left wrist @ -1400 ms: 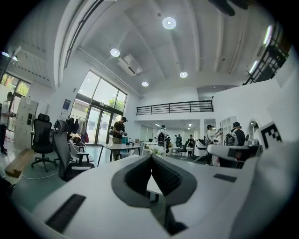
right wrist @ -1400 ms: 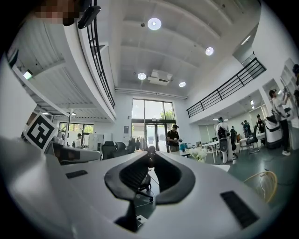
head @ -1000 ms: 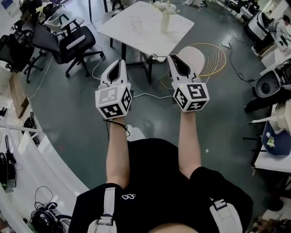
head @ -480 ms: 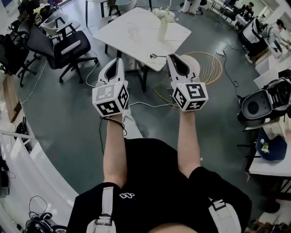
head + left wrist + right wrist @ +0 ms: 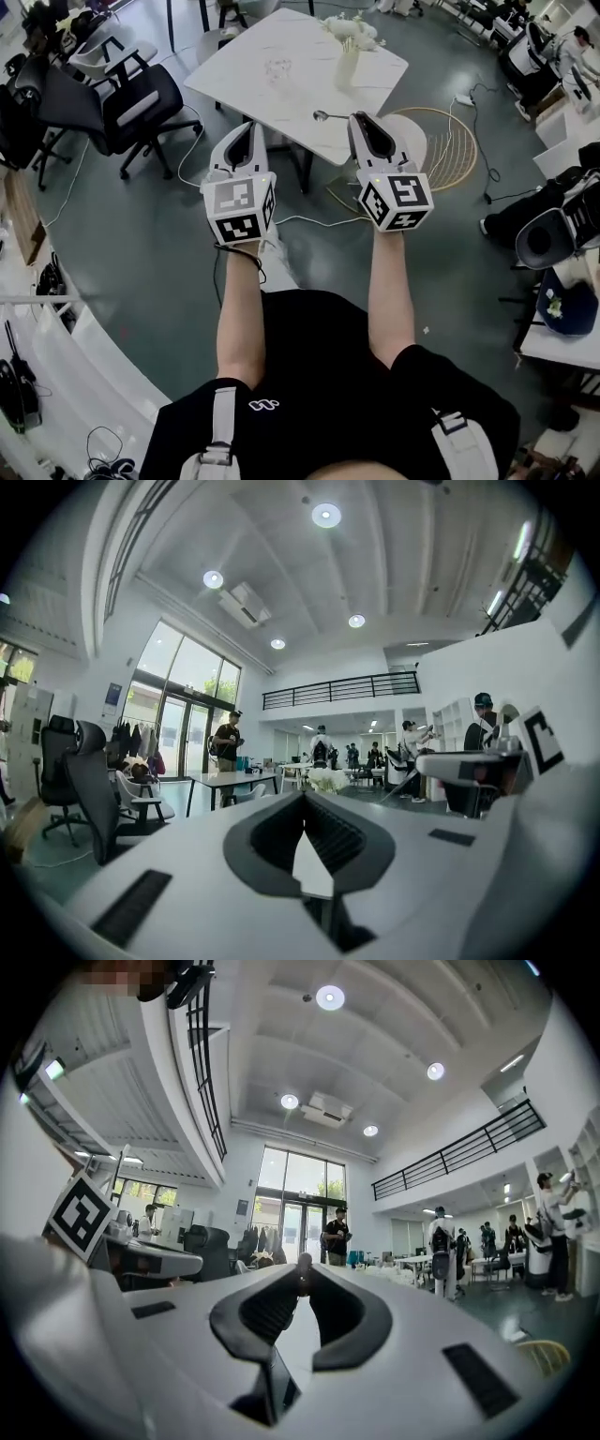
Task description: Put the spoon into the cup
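Spoon (image 5: 328, 116) lies near the edge of the surface (image 5: 239, 70), just beyond the right hand-held gripper (image 5: 364, 122); cup (image 5: 278, 67) stands apart. Right and left hand-held gripper (image 5: 246, 131): jaws together, empty. Spoon is probably light, stiff and slippery, so grip it mid-handle.

The person wore a black short-sleeved shirt (image 5: 319, 366) with grey shoulder straps (image 5: 218, 422); the white left gripper (image 5: 246, 129) and right gripper (image 5: 362, 120) bore black-and-white marker cubes (image 5: 239, 208).
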